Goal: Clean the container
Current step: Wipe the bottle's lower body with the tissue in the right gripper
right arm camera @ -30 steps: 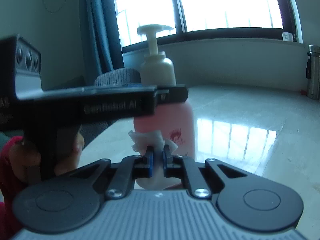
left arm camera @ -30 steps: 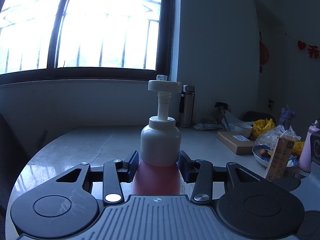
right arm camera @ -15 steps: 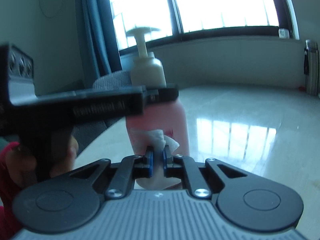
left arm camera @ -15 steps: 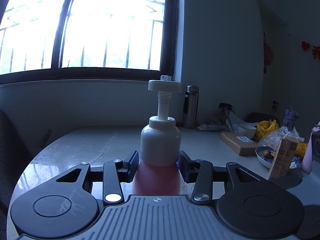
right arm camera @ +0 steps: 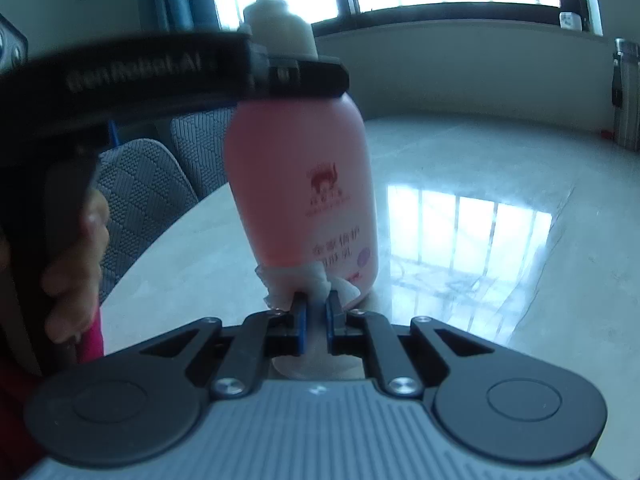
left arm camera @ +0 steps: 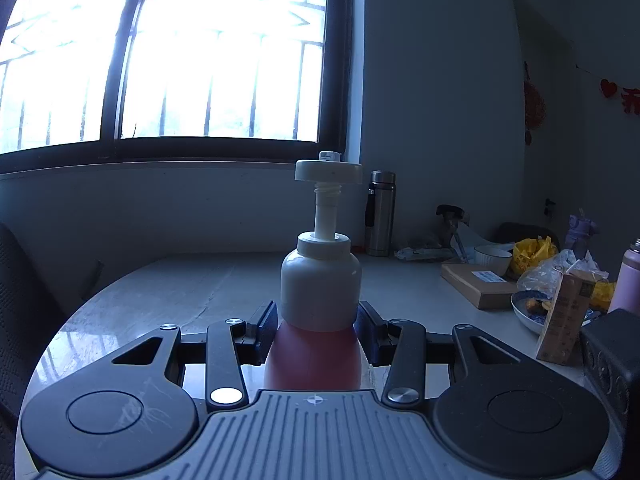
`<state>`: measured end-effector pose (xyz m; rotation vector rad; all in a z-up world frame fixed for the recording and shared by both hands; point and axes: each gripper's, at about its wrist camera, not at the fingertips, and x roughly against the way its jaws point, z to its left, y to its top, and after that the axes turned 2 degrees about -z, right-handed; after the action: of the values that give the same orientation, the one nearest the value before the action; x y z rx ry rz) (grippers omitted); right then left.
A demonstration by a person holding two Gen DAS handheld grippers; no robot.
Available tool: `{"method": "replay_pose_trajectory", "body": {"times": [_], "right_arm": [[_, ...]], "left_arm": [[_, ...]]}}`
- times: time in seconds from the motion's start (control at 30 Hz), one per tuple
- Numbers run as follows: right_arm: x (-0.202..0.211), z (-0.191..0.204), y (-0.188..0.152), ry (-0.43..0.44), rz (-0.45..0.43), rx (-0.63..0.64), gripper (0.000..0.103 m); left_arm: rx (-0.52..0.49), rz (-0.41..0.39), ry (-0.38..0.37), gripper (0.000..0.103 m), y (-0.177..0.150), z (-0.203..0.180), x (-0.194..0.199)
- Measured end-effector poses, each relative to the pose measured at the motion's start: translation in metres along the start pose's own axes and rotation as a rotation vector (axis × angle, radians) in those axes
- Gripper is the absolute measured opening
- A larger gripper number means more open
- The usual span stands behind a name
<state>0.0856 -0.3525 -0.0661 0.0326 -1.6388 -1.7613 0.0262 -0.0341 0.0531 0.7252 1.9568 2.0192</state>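
Your right gripper (right arm camera: 316,312) is pinched nearly closed on a white wad of tissue (right arm camera: 294,282), and that tissue is pressed against the low front of the pink bottle (right arm camera: 300,184), just under its printed label. Your left gripper (left arm camera: 316,326) clamps the bottle (left arm camera: 316,356) at the shoulder, one pad on each side, right below the white cap (left arm camera: 320,292); from the right wrist view its black arm crosses in front of the bottle at that same height, with your hand (right arm camera: 76,256) wrapped on the handle to the bottle's left.

The bottle stands upright on the pale, glossy table (right arm camera: 500,208). Its pump head (left arm camera: 328,170) is up, unpressed.

Room around the bottle: to its right the tabletop is bare and shiny for a long stretch, out to a steel flask (right arm camera: 626,96) by the far wall. To its left the table's rounded edge (right arm camera: 168,236) runs close by, with a grey chair back (right arm camera: 140,196) just past it. Behind the bottle, in the left wrist view, bare table reaches to the wall under the window. Far right of the bottle sits clutter: a flat box (left arm camera: 478,288), a white bowl (left arm camera: 492,258), a yellow bag (left arm camera: 534,250), a dish (left arm camera: 530,308), a tan carton (left arm camera: 568,316).
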Motion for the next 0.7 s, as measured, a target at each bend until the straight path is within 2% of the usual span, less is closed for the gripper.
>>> {"method": "replay_pose_trajectory", "body": {"times": [0.37, 0.5, 0.7], "right_arm": [[0.044, 0.008, 0.034, 0.021, -0.212, -0.003, 0.009], [0.041, 0.006, 0.032, 0.037, -0.22, -0.02, 0.009], [0.029, 0.002, 0.014, 0.028, -0.122, -0.04, 0.009]], "left_arm": [[-0.004, 0.0, -0.003, 0.047, -0.001, 0.001, 0.0], [-0.006, 0.0, -0.003, 0.047, -0.002, 0.002, 0.0], [-0.013, -0.002, -0.007, 0.047, -0.002, 0.002, 0.001]]}}
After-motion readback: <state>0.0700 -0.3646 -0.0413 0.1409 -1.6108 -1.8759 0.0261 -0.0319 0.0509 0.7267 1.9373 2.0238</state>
